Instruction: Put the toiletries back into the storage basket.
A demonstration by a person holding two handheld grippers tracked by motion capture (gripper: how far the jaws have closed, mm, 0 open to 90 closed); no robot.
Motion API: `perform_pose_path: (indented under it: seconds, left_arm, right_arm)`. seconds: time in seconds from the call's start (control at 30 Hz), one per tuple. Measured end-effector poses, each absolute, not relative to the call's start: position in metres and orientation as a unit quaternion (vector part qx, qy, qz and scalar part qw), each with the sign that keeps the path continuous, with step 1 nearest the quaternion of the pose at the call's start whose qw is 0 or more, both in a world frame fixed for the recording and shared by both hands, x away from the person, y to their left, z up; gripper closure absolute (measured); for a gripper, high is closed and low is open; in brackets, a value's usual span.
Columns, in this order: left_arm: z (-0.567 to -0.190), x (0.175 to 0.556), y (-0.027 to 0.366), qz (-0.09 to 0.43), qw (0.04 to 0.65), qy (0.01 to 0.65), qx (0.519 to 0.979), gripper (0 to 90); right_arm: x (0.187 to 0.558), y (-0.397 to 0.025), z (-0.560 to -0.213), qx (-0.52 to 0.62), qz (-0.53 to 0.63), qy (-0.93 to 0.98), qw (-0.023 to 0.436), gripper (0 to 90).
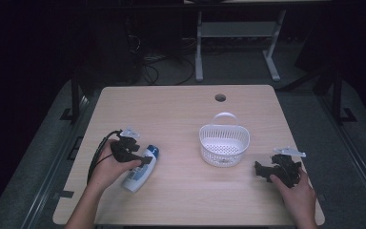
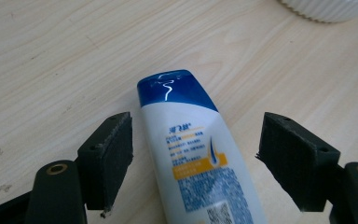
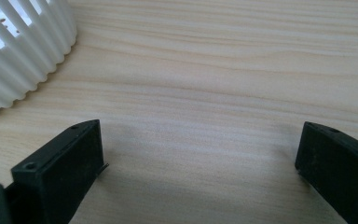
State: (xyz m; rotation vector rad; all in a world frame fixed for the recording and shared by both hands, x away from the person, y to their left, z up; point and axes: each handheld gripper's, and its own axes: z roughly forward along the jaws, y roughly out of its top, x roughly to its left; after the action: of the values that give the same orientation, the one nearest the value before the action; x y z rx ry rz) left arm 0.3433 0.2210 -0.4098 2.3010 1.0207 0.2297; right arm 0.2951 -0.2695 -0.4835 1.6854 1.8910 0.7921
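Observation:
A white shampoo bottle (image 1: 140, 168) with a blue cap lies flat on the wooden table at the left. In the left gripper view the bottle (image 2: 196, 154) lies between the two spread jaws, cap pointing away, with a gap on each side. My left gripper (image 1: 145, 160) hovers open over it. A white slatted basket (image 1: 224, 143) with a handle stands in the middle, empty. My right gripper (image 1: 259, 170) rests open near the table's right front, just right of the basket (image 3: 14, 51), with nothing between its jaws.
The table (image 1: 181, 114) has a round cable hole (image 1: 220, 98) near its far edge. Behind it, a white desk frame (image 1: 233, 38) and cables lie on the dark floor.

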Motion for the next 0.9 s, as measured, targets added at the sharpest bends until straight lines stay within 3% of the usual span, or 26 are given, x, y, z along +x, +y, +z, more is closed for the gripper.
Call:
perform_pose_path:
  seconds: [0.9]
  left_arm:
    - [-0.447,0.367,0.188,0.079,0.222,0.411,0.881,25.6]
  right_arm:
    - [0.296,-0.269,-0.484,0.616,0.290,0.691,0.241,0.4]
